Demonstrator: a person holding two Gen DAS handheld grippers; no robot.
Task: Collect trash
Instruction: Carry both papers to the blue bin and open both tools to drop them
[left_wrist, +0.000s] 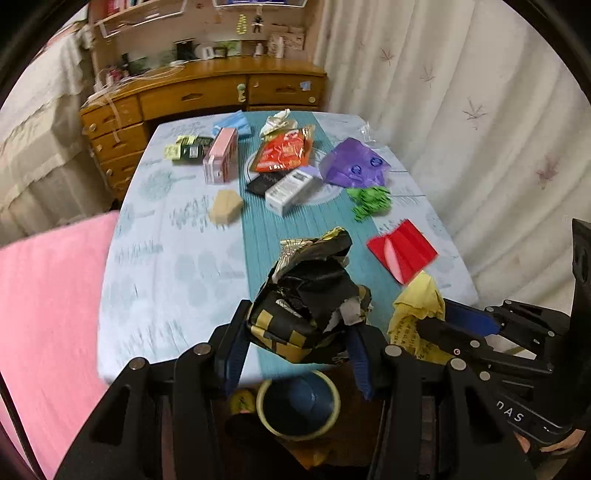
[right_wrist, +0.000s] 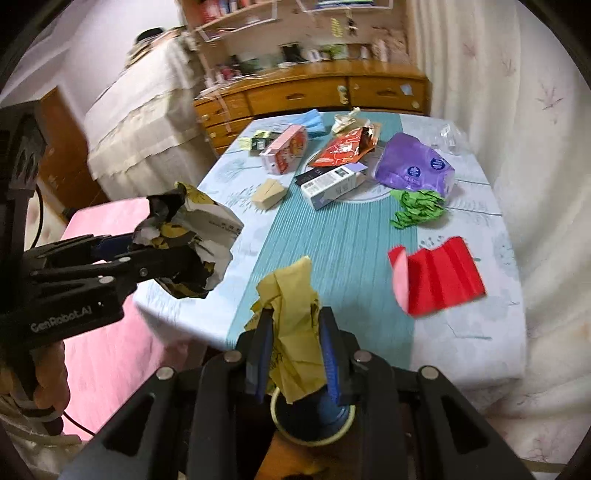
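Cluttered table (left_wrist: 155, 236), bin (left_wrist: 297, 406) below its near edge; left gripper (left_wrist: 295, 332) clamping black-gold wrapper (left_wrist: 314, 291), right gripper (right_wrist: 295, 350) pinching yellow paper (right_wrist: 291, 317), probably for dropping in

A lived-in room of a home. A wooden desk (left_wrist: 207, 92) with drawers and cluttered shelves (right_wrist: 236, 14) stands against the far wall, leaf-patterned curtains (left_wrist: 461, 110) hang on one side, a pink bed (left_wrist: 48, 314) lies beside the cloth-covered counter (left_wrist: 177, 240), and a cloth-draped piece of furniture (right_wrist: 140, 122) stands nearby.
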